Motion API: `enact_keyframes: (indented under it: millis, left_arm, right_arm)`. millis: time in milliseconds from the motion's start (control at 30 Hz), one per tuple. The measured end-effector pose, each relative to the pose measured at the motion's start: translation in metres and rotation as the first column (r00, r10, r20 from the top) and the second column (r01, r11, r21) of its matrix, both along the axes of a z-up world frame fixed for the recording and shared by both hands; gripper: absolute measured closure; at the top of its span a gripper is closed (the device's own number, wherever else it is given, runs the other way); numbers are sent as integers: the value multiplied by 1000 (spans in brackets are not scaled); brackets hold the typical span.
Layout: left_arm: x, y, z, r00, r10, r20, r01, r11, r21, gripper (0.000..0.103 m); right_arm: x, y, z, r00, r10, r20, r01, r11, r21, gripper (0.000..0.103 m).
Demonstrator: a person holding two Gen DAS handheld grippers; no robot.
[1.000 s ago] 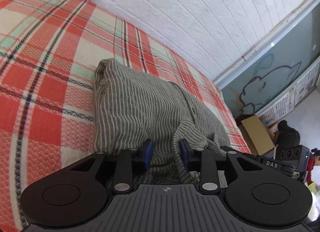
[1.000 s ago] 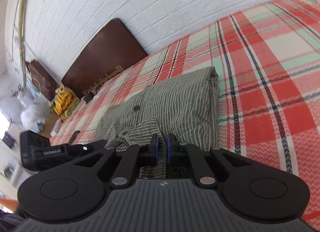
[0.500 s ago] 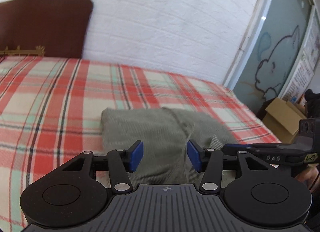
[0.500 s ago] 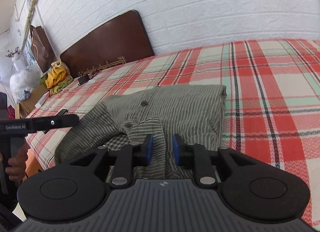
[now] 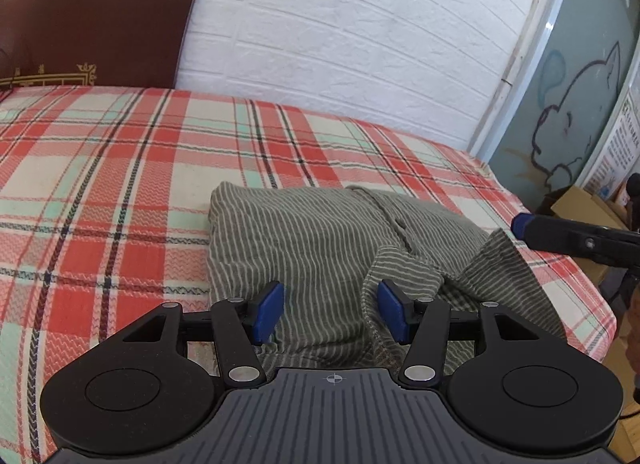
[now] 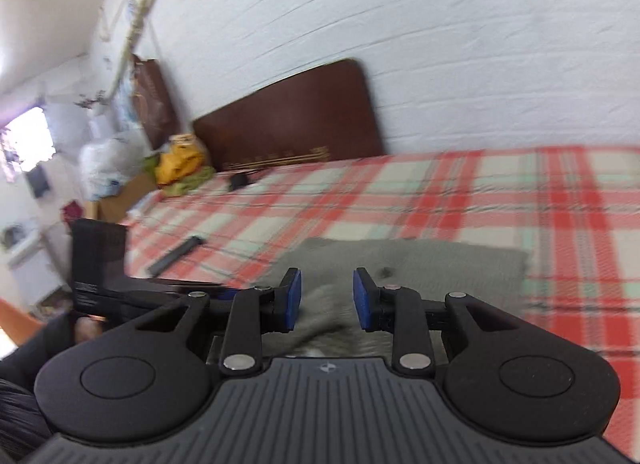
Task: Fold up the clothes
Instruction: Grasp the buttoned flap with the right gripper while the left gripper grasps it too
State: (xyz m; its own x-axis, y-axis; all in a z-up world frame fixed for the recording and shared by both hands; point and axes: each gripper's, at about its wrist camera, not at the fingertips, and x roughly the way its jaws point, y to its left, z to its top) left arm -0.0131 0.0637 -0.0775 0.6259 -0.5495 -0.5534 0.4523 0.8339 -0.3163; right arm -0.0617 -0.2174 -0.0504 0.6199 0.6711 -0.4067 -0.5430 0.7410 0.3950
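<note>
A grey-green striped shirt [image 5: 320,240] lies folded on the plaid bedspread, with a loose sleeve draped at its near right corner. My left gripper [image 5: 331,311] hovers open just above the shirt's near edge, nothing between its blue pads. In the right wrist view the same shirt [image 6: 420,264] is blurred, and my right gripper [image 6: 326,300] stands open above its near edge, holding nothing. The right gripper's finger tip [image 5: 524,226] pokes in from the right in the left wrist view.
The red, white and mint plaid bed [image 5: 120,184] spreads left and back to a brown headboard [image 5: 92,24] and a white brick wall. A dark flat object [image 6: 176,256] lies on the bed. Cardboard box [image 5: 580,204] and glass door stand to the right.
Both grippers opened, letting go of the shirt, and pulled back and up. The right view now swings fast and is blurred.
</note>
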Motion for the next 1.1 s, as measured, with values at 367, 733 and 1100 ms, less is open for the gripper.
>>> enact_keyframes:
  millis: [367,733,1100]
  left_arm:
    - [-3,10,-4,1000,10,8,-10,1000,-18,35]
    - [-9,15,0,999,22,31,-22,1000,-16,29]
    - [-31,14,20,993,39,115,-45,998,51,26]
  right_arm:
    - [37,12,-41,938,11,-347,46,987,157,77]
    - [40,22,-33,935,20,-353,56,977,204,97]
    - [51,8,-11,949,-5,-314,102,951,293,97]
